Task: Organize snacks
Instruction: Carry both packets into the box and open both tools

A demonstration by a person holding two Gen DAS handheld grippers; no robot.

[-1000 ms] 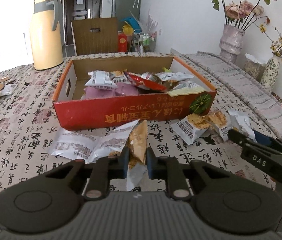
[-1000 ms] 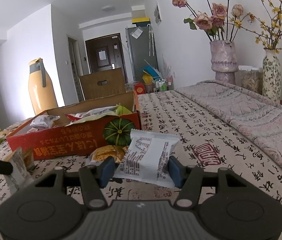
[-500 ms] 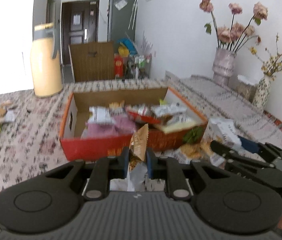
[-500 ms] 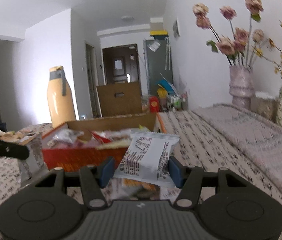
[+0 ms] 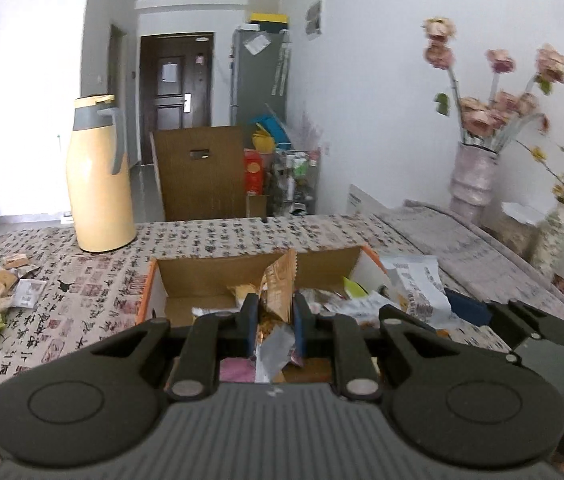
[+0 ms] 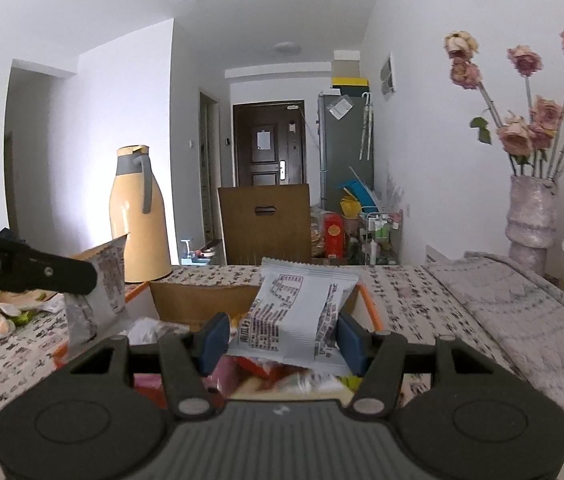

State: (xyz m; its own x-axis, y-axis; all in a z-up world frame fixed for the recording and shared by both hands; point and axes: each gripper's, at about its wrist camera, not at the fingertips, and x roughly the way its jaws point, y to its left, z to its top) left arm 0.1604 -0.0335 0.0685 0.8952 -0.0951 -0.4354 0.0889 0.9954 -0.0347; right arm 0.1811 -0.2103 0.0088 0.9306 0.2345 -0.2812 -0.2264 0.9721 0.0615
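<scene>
A: Packets are held in both tools. Between the pads of the left gripper (image 5: 273, 322) a gold-brown snack packet (image 5: 277, 286) is pinched, the jaws pressed almost together on it, its crimped top standing up above the fingertips and its silver end hanging below them.

B: And the right one?

A: By the right gripper (image 6: 279, 338) a white snack packet (image 6: 300, 314) is clamped across its width, the jaws set about halfway apart with both blue pads (image 6: 213, 338) laid against the packet's sides. The printed face is turned toward the camera.

B: Where is the box placed?

A: The cardboard box (image 5: 249, 270) with orange-red outer walls is seen just ahead of and below the left fingertips, so that packet is carried over its open top. From the right wrist view the same box (image 6: 185, 300) is found ahead of and under the white packet. More snack packs (image 5: 322, 298) are piled inside.

B: Is either tool seen by the other?

A: Yes. The right tool is seen at the lower right of the left view, beside the box, with its white packet raised over the box's right wall. The left tool is seen at the far left of the right view, its packet gripped at the tip.

B: Anything beyond the box?

A: A yellow thermos jug (image 5: 97, 176) is stood on the patterned tablecloth (image 5: 209, 236), farther off and to the left. A pink vase of dried roses (image 6: 532, 212) is set far off to the right.
</scene>
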